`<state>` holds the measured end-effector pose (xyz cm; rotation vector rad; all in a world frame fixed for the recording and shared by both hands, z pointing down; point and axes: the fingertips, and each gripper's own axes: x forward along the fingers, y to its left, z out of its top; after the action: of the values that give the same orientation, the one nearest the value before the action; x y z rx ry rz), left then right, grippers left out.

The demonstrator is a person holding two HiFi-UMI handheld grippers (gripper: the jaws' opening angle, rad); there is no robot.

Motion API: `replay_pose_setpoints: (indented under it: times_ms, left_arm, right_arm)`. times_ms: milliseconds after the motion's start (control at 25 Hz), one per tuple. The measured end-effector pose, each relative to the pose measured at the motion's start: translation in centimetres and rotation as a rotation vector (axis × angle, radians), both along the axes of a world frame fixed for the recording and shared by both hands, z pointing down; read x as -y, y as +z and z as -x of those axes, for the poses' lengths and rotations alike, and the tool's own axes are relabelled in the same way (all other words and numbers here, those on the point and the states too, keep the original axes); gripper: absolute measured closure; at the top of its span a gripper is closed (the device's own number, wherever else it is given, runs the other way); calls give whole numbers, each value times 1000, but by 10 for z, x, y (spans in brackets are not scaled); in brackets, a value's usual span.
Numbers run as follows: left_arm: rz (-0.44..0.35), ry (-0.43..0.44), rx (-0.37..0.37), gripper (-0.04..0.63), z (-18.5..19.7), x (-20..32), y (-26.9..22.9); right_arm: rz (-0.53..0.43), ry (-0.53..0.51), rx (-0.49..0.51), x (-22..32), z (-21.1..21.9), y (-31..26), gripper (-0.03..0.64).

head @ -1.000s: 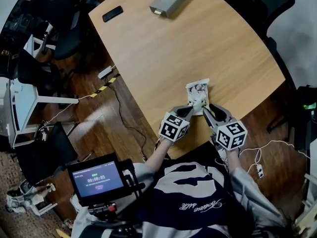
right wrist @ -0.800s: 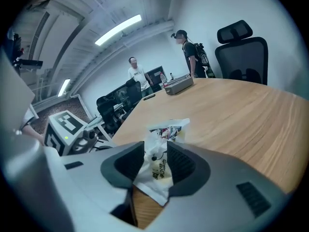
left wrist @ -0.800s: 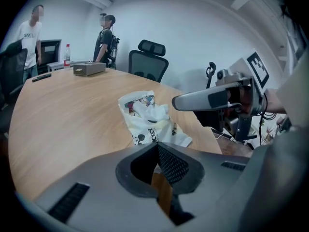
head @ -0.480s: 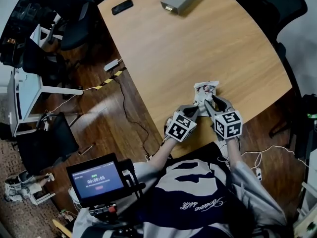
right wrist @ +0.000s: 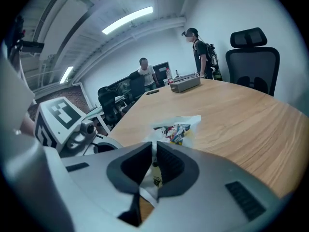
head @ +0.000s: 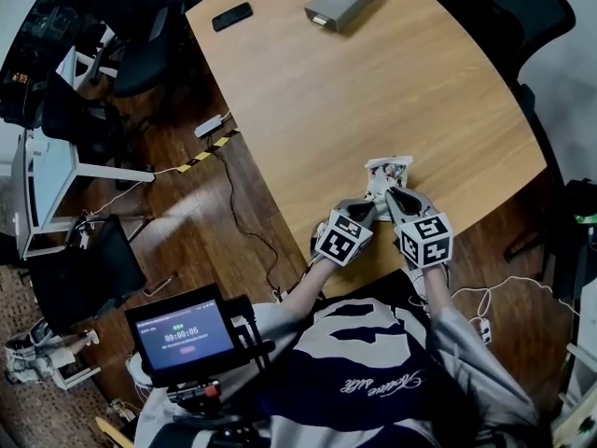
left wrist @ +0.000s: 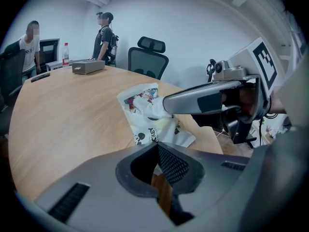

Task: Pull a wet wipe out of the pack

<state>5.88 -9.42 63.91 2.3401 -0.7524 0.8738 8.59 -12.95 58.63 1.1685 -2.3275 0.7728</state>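
Observation:
The wet wipe pack (head: 386, 175), white with cartoon print, lies on the wooden table (head: 373, 91) near its front edge. My left gripper (head: 366, 209) reaches its near left corner, and in the left gripper view this gripper (left wrist: 157, 146) is shut on the pack's (left wrist: 145, 117) near edge. My right gripper (head: 395, 196) lies over the pack's near end. Its jaws are closing, and in the right gripper view (right wrist: 154, 149) a white wipe (right wrist: 154, 172) stands pinched between the pads, with the pack (right wrist: 177, 128) just beyond. The right gripper's finger (left wrist: 203, 100) touches a white tuft on the pack's top.
A grey box (head: 342, 1) and a black phone (head: 231, 15) lie at the table's far end. Office chairs (head: 112, 54) and cables stand on the floor at the left. Two people (right wrist: 198, 52) stand beyond the table's far side. A small screen (head: 182, 332) hangs at my chest.
My right gripper has moved left and down onto the pack's near end, and its jaws have narrowed from wide apart onto the wipe. The left gripper has stayed at the pack.

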Motion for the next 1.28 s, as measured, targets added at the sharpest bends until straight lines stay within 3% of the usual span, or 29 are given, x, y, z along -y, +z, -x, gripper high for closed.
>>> replay_pose_setpoints:
  times_ms: [200, 600, 1280]
  left_arm:
    - [11, 1, 5, 592, 0, -1, 2]
    - [18, 7, -2, 592, -4, -4, 2]
    - [16, 20, 6, 592, -7, -5, 3]
  right_arm:
    - [4, 60, 112, -6, -3, -13, 609]
    - [21, 123, 220, -13, -9, -23, 612]
    - [109, 301, 519, -14, -23, -26, 612]
